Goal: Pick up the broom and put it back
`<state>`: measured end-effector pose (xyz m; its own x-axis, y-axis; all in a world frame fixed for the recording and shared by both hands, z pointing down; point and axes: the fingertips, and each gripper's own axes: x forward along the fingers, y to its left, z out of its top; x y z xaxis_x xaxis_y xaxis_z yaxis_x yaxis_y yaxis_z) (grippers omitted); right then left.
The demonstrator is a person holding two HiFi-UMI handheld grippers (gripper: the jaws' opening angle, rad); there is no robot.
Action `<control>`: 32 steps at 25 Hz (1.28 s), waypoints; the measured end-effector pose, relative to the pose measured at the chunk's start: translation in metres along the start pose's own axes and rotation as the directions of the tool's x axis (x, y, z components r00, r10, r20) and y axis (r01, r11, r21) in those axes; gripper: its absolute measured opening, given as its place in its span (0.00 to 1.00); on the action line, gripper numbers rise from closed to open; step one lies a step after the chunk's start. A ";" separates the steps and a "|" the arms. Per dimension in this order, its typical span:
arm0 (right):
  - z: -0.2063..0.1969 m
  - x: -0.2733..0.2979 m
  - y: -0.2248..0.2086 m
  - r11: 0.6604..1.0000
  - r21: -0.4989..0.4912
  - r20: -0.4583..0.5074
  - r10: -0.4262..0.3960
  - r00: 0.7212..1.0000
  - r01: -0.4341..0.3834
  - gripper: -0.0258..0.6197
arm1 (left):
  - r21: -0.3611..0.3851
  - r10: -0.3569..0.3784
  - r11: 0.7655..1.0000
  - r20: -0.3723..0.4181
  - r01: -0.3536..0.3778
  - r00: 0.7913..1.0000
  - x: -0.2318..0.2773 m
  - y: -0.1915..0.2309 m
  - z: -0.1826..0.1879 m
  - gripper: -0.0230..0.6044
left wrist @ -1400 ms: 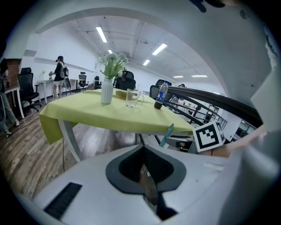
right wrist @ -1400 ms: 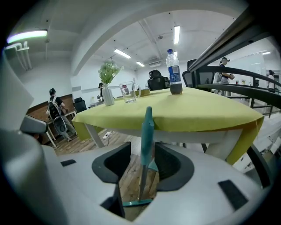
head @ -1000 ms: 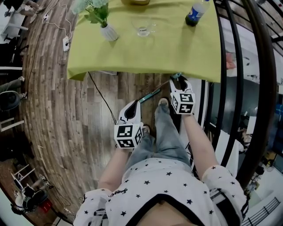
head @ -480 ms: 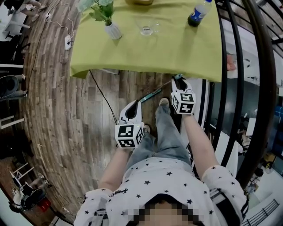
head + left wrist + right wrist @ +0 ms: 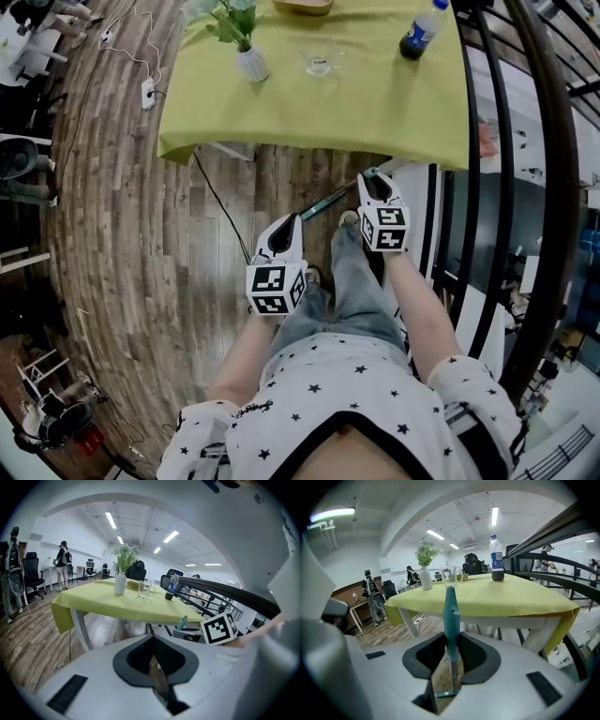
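Note:
The broom has a teal grip (image 5: 451, 616) and a thin metal shaft (image 5: 328, 199) that slants down to the wooden floor. Its small teal head (image 5: 447, 693) shows far below in the right gripper view. My right gripper (image 5: 373, 178) is by the table's near edge; its jaws have just been closing and now press on the teal grip (image 5: 367, 174), which sticks up past the fingertips. My left gripper (image 5: 284, 225) hangs lower left over the floor. In the left gripper view the left gripper (image 5: 153, 639) has its pads together with nothing between them.
A table with a green cloth (image 5: 375, 122) stands just ahead, bearing a vase (image 5: 251, 64), a glass (image 5: 319, 64) and a bottle (image 5: 418, 33). A black railing (image 5: 487, 187) runs along the right. A cable (image 5: 220, 211) and power strip (image 5: 148, 92) lie on the floor.
The right gripper has shifted slightly left with the broom's grip in it. The left gripper has edged forward a little.

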<state>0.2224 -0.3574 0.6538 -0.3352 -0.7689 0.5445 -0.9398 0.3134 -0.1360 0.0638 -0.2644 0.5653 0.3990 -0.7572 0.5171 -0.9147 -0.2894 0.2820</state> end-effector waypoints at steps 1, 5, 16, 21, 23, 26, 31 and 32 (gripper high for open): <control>0.000 -0.003 0.005 1.000 -0.007 0.001 0.002 1.000 -0.002 0.17 | 0.000 -0.001 1.000 0.003 0.001 1.000 -0.004 0.001 0.000 0.06; 0.000 -0.012 0.021 0.999 -0.033 0.001 0.010 1.000 -0.010 0.17 | 0.001 0.002 1.000 0.014 -0.002 1.000 -0.020 0.004 0.001 0.06; 0.016 -0.057 0.092 0.989 -0.149 0.033 0.025 0.999 -0.020 0.17 | -0.009 0.029 1.000 0.057 -0.029 0.998 -0.101 0.031 -0.002 0.06; 0.033 -0.093 0.133 0.983 -0.182 0.064 0.029 0.998 -0.017 0.17 | -0.018 0.042 0.999 0.088 -0.041 0.995 -0.150 0.048 -0.003 0.06; 0.040 -0.103 0.143 0.982 -0.187 0.079 0.035 0.996 -0.020 0.17 | -0.022 0.049 0.999 0.097 -0.047 0.994 -0.162 0.052 -0.004 0.06; 0.050 -0.117 0.159 0.982 -0.189 0.105 0.045 0.993 -0.025 0.17 | -0.023 0.055 0.998 0.108 -0.053 0.993 -0.178 0.056 -0.006 0.06; 0.067 -0.146 0.193 0.977 -0.212 0.145 0.067 0.987 -0.035 0.17 | -0.023 0.057 0.998 0.129 -0.054 0.990 -0.213 0.060 -0.010 0.06; 0.071 -0.151 0.200 0.976 -0.217 0.152 0.071 0.986 -0.037 0.17 | -0.023 0.058 0.998 0.132 -0.055 0.990 -0.220 0.060 -0.011 0.06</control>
<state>0.0809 -0.2180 0.4858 -0.4072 -0.8203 0.4017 -0.8902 0.4548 0.0264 -0.0783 -0.1092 0.4776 0.3335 -0.8435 0.4212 -0.9337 -0.2336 0.2715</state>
